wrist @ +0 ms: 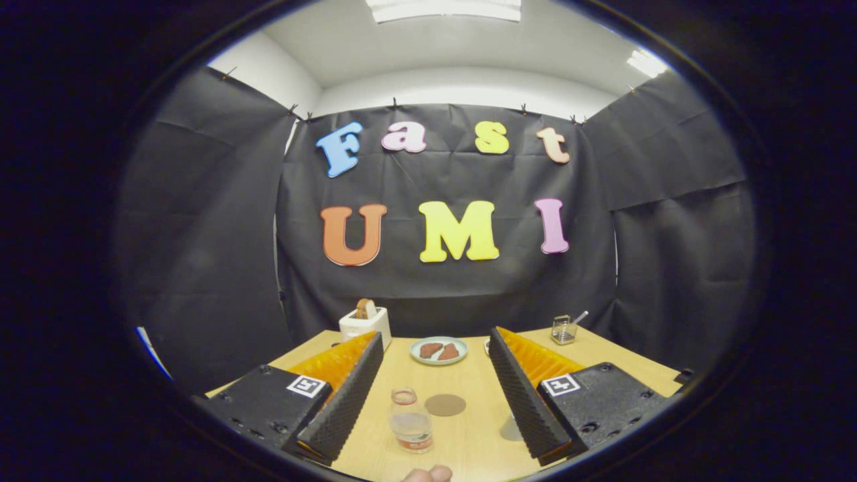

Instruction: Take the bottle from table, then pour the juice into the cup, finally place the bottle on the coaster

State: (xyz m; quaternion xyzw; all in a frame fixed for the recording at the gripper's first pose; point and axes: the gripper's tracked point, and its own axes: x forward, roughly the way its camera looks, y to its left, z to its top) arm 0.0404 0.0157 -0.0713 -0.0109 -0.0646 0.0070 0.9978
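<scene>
A small clear bottle (410, 423) with a red ring at its neck and a red label stands upright on the wooden table (469, 442). It is between my fingers, closer to the left finger (345, 398), and neither finger touches it. My gripper (435, 338) is open wide. A round brown coaster (445, 404) lies flat just beyond the bottle, slightly to its right. A pale greyish shape (511, 429) peeks out by the inner side of the right finger (522, 395); I cannot tell what it is.
A plate (438, 359) with two brown pieces sits ahead of the fingertips. A white toaster (365, 325) with a slice in it stands at the back left, and a small wire basket (564, 331) with a utensil at the back right. Part of a hand (428, 474) shows near the bottle.
</scene>
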